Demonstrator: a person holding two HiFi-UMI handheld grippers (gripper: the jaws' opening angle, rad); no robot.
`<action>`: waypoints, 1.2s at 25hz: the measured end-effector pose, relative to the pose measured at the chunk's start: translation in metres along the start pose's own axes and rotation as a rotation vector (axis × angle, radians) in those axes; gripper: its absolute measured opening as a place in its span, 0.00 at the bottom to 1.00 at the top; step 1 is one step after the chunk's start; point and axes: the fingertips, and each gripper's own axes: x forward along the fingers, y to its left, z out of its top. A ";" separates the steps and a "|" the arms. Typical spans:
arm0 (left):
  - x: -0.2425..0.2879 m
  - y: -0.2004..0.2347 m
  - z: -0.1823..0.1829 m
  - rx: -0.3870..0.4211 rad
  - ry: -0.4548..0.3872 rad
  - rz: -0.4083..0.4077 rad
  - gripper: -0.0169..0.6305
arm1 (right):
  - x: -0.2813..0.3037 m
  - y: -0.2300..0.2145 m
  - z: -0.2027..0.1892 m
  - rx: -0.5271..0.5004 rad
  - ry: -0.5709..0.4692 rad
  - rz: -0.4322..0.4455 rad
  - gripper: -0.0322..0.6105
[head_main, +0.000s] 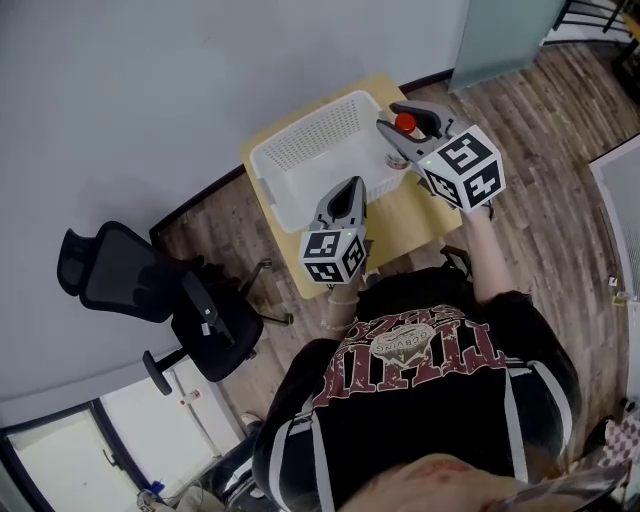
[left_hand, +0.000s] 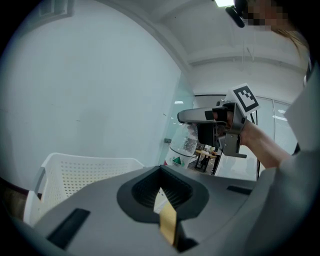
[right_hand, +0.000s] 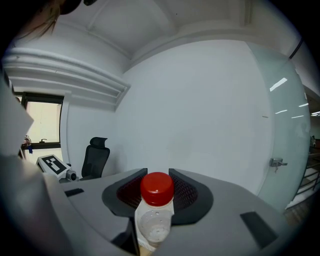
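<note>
Two claws are held out over one small desk, seen from above the person's dark printed shirt (head_main: 420, 380) at 6 o'clock. The left claw (head_main: 350, 188) is nearest, over the near half of the desk. Its jaws are drawn together to a thin slit with nothing in it.

The desk (head_main: 400, 215) is a pale yellow wood top, bare along its near and right edges. A white perforated basket (head_main: 300, 140) covers most of its far half, toward 11 o'clock, and its inside looks bare.

At 1 o'clock, just beside the basket's right end, the right claw (head_main: 392, 118) is clamped on a clear bottle (head_main: 405, 124) just below its red cap. The bottle hangs cap-up with its body under the jaws. No view shows whether its base rests on the desk.

Around the desk runs a wood-plank floor (head_main: 560, 130). A black office chair (head_main: 140, 280) stands on it at 8 o'clock, well apart from the desk. A plain pale wall (head_main: 150, 100) fills the far side from 9 to 12 o'clock, touching the desk's back corner. A frosted glass panel (head_main: 500, 35) stands past it at 1 o'clock.
</note>
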 end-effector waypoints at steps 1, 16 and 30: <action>0.002 -0.003 0.000 0.001 0.001 -0.004 0.10 | -0.004 -0.003 0.000 0.000 -0.003 -0.006 0.28; 0.025 -0.038 -0.004 0.024 0.022 -0.062 0.10 | -0.051 -0.046 -0.010 0.015 0.000 -0.108 0.28; 0.033 -0.054 -0.011 0.042 0.042 -0.065 0.10 | -0.058 -0.065 -0.046 0.048 0.023 -0.126 0.28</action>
